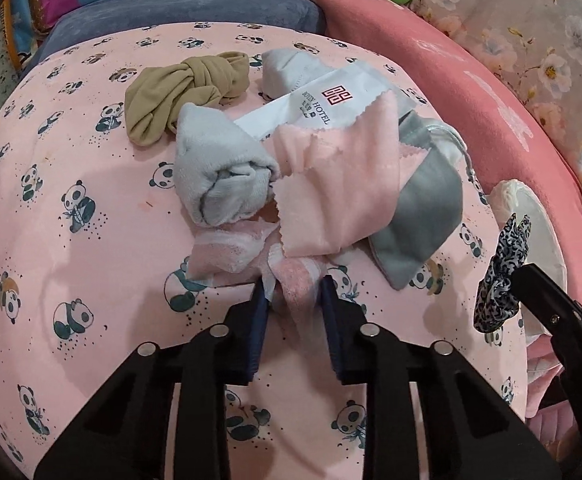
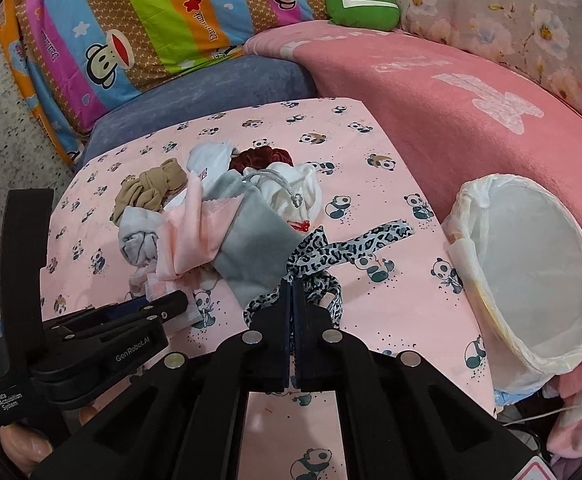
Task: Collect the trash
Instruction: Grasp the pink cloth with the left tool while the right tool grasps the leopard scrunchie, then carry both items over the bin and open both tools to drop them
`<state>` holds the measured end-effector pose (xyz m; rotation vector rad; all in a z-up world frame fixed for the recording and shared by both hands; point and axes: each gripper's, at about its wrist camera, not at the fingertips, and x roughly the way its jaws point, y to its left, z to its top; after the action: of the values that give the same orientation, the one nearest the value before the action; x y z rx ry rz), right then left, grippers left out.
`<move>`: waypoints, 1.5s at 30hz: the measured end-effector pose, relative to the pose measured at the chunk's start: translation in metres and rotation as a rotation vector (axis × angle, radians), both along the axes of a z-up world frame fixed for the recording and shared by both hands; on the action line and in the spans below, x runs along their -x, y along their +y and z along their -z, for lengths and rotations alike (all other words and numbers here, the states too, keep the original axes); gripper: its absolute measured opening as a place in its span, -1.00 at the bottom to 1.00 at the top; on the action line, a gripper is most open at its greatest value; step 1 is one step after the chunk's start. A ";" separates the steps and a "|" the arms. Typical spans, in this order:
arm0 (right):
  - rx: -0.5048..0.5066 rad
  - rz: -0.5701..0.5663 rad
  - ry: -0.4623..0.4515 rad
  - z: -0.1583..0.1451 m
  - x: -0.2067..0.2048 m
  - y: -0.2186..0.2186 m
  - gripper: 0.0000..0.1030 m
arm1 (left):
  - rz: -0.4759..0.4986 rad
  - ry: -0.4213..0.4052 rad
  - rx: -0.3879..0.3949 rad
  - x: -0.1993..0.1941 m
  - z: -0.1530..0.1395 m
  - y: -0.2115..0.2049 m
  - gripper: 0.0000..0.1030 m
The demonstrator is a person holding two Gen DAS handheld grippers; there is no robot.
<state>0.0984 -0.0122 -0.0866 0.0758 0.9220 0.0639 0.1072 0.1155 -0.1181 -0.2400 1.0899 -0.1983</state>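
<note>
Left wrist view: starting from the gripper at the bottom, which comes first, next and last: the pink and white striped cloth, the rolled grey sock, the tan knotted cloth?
1. pink and white striped cloth: between the left gripper fingers, nearest.
2. rolled grey sock: further up, slightly left, mid-pile.
3. tan knotted cloth: farthest, upper left on the panda-print cover.

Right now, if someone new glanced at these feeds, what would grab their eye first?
Probably the jumble of cloth scraps heaped mid-table on the pink panda tablecloth, with a white hotel packet poking out. Next, the right claw shut on a leopard-print ribbon, and the left claw closing around a pink-and-white rag at the heap's near edge. The white-lined bin waits at the table's right edge.
</note>
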 end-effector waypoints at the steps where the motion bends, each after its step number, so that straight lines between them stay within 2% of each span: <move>1: -0.001 0.002 -0.004 -0.002 0.003 -0.002 -0.95 | 0.002 0.000 0.006 0.004 -0.001 0.000 -0.58; 4: -0.002 0.007 -0.013 -0.007 0.010 -0.006 -0.95 | 0.002 -0.004 0.002 0.012 -0.005 -0.003 -0.66; 9: -0.010 0.019 -0.042 -0.020 0.024 -0.014 -0.95 | 0.009 -0.019 -0.004 0.024 -0.022 -0.008 -0.67; 18: -0.028 0.038 -0.121 -0.056 0.046 -0.028 -0.95 | 0.059 -0.129 -0.007 0.045 -0.077 -0.028 -0.67; 25: -0.068 0.063 -0.182 -0.084 0.060 -0.048 -0.95 | 0.138 -0.223 0.004 0.055 -0.120 -0.059 -0.67; 31: -0.076 0.106 -0.236 -0.108 0.066 -0.080 -0.95 | 0.215 -0.276 0.032 0.050 -0.148 -0.091 -0.67; 36: -0.081 0.162 -0.262 -0.117 0.071 -0.116 -0.95 | 0.298 -0.307 0.064 0.043 -0.166 -0.128 -0.67; 45: -0.105 0.288 -0.266 -0.113 0.067 -0.187 -0.95 | 0.428 -0.291 0.136 0.030 -0.173 -0.188 -0.67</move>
<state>0.0312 -0.1989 0.0268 0.2903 0.6348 -0.1420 0.0767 -0.0728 0.0554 -0.0912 0.8272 -0.6712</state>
